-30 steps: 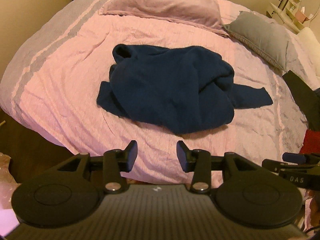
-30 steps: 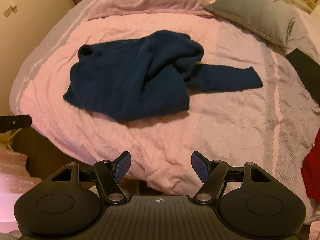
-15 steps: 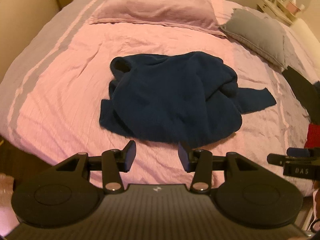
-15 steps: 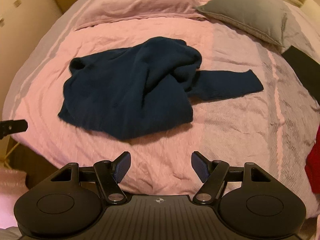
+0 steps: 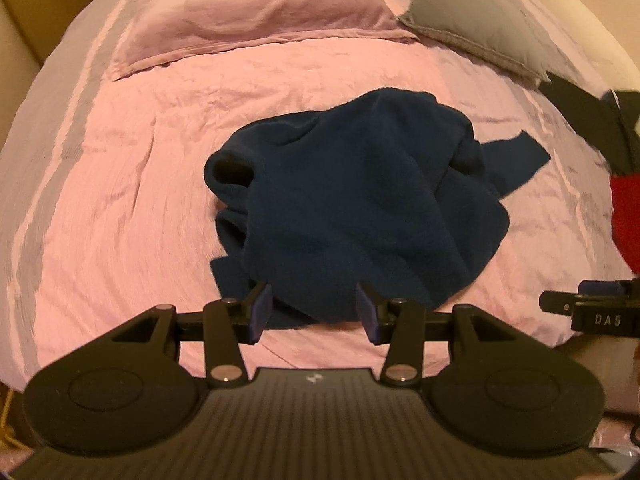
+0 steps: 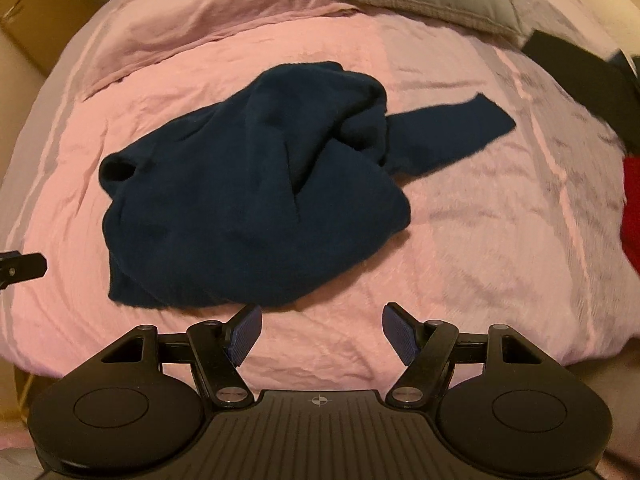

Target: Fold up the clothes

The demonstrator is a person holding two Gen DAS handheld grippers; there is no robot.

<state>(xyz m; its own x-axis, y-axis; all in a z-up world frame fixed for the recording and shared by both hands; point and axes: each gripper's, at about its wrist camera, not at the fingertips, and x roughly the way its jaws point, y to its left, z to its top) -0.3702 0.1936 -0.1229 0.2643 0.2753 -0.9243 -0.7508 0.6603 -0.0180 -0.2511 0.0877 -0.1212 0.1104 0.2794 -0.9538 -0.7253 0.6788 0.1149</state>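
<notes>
A navy blue sweater lies crumpled in the middle of the pink bed cover, one sleeve stretched out to the right. My left gripper is open, pointing steeply down, and the sweater's near hem shows between its fingers without the pads pressing it. Open as well, my right gripper hangs over bare pink cover just in front of the sweater's near edge. Each gripper's tip shows at the edge of the other's view: the right gripper, the left gripper.
A pink pillow and a grey pillow lie at the head of the bed. A black garment and a red one sit at the bed's right side. The bed's near edge runs below the grippers.
Both grippers have moved forward over the bed toward the sweater and rolled a little. The sweater looms larger, and the left fingers now frame its near hem.
</notes>
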